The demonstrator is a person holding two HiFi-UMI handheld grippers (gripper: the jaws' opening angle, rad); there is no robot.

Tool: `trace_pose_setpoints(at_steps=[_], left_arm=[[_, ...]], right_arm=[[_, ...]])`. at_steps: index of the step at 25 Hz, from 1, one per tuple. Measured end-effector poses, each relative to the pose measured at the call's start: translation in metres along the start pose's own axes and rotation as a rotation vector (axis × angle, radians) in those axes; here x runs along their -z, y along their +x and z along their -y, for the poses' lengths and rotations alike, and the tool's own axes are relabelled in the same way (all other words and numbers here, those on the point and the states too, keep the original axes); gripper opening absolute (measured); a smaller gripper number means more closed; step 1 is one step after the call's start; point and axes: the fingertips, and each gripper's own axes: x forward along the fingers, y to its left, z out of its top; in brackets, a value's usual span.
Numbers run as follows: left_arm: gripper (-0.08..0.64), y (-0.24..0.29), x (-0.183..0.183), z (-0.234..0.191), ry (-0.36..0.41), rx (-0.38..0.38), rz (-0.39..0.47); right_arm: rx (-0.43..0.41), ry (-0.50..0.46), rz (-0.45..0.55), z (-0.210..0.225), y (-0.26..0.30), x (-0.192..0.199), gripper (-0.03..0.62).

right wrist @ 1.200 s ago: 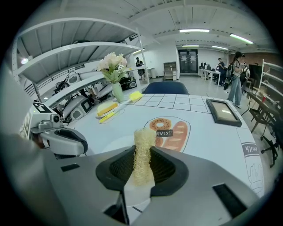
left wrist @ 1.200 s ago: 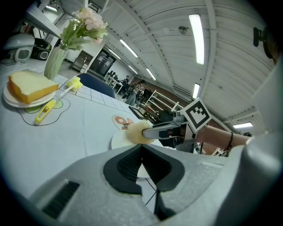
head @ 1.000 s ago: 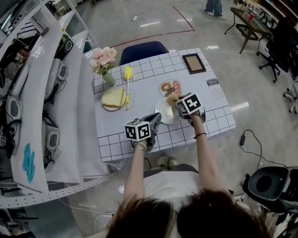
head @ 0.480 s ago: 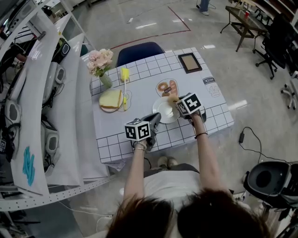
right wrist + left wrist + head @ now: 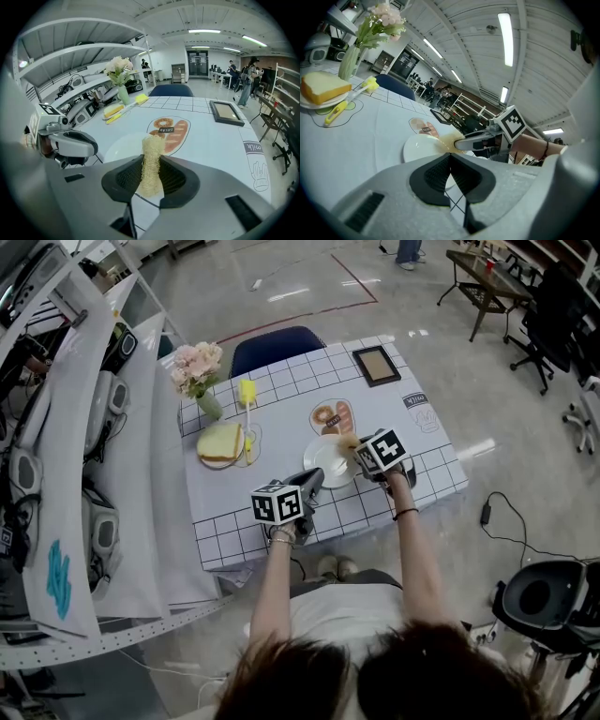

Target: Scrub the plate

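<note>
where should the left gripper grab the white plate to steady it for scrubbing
Probably the near-left rim of the plate, coming in low from the person's side. It lies flat, so only the thin lip offers a pinch, and the scrubber in the right gripper occupies its far-right edge. The left gripper, shut close by, must open first.
</note>
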Motion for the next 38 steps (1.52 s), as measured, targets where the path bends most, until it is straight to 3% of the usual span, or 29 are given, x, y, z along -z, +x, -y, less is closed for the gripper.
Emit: trace_pose_setpoints(at_steps=[38], left_arm=[[0.011, -0.009, 0.012, 0.009, -0.019, 0.0, 0.016]], right_arm=[[-0.084, -0.018, -0.064, -0.029, -0.013, 0.027, 0.084]])
